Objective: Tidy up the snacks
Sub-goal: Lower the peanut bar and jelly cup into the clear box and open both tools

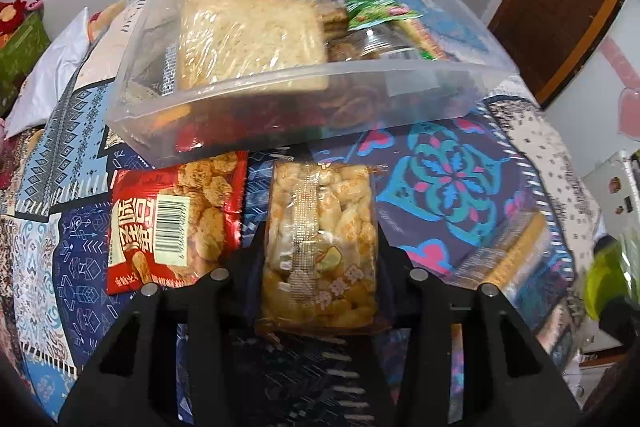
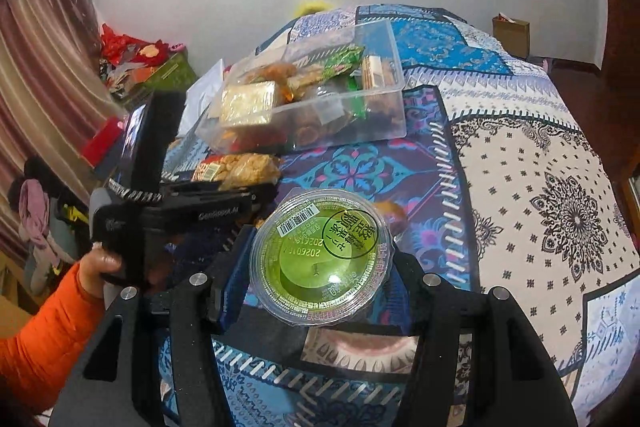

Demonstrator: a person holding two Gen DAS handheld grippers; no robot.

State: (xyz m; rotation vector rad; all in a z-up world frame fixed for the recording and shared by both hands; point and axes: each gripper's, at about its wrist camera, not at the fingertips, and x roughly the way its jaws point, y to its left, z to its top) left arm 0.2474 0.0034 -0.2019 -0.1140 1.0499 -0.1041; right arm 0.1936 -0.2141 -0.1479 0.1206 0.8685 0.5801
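Your left hand-held gripper (image 1: pixel 318 247) pinches clear rice-cracker pack (image 1: pixel 320 243); right hand-held gripper (image 2: pixel 320 259) pinches green jelly cup (image 2: pixel 320 255), lid dated 2026. "GenRobot.AI" readable on left gripper body. Clear bin (image 2: pixel 312 99) just ahead on patchwork bedspread (image 2: pixel 540 187).

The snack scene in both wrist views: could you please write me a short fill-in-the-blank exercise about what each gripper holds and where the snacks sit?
1. The left gripper is shut on a clear packet of puffed snacks, and the packet lying beside it is ____ in colour.
2. The right gripper is shut on a round jelly cup whose lid is ____.
3. The clear plastic bin rests on a patterned ____.

Missing words: red; green; bedspread
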